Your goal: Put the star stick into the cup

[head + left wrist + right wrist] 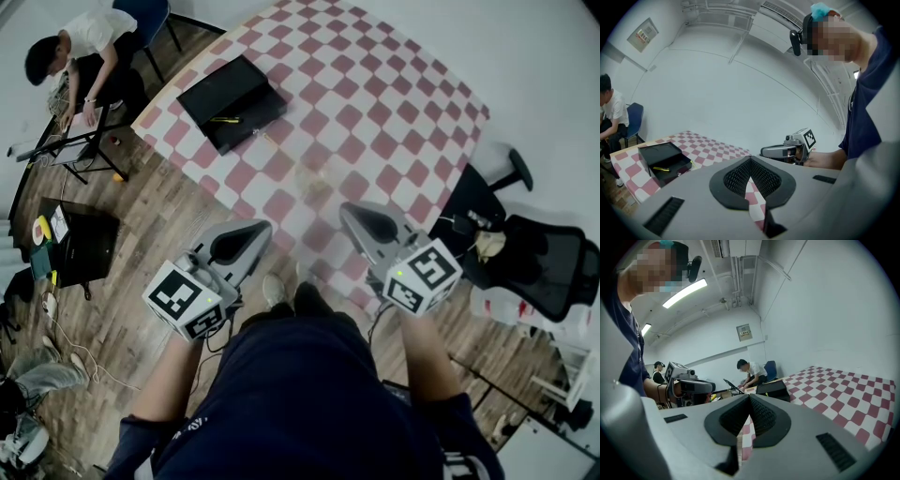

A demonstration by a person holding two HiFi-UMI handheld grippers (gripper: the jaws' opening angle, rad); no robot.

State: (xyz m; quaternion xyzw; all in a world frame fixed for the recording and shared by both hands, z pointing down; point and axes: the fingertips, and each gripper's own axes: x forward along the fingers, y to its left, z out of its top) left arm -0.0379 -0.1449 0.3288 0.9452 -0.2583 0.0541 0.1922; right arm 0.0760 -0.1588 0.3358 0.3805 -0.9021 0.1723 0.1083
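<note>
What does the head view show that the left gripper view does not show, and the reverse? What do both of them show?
Only the head view: the black office chair, the wooden floor and the marker cube of the left gripper. Only the left gripper view: that gripper's jaws meeting at the tips with nothing between them, and a sign on the wall. Both: the checkered table, the open black box on it, the right gripper and a seated person.
</note>
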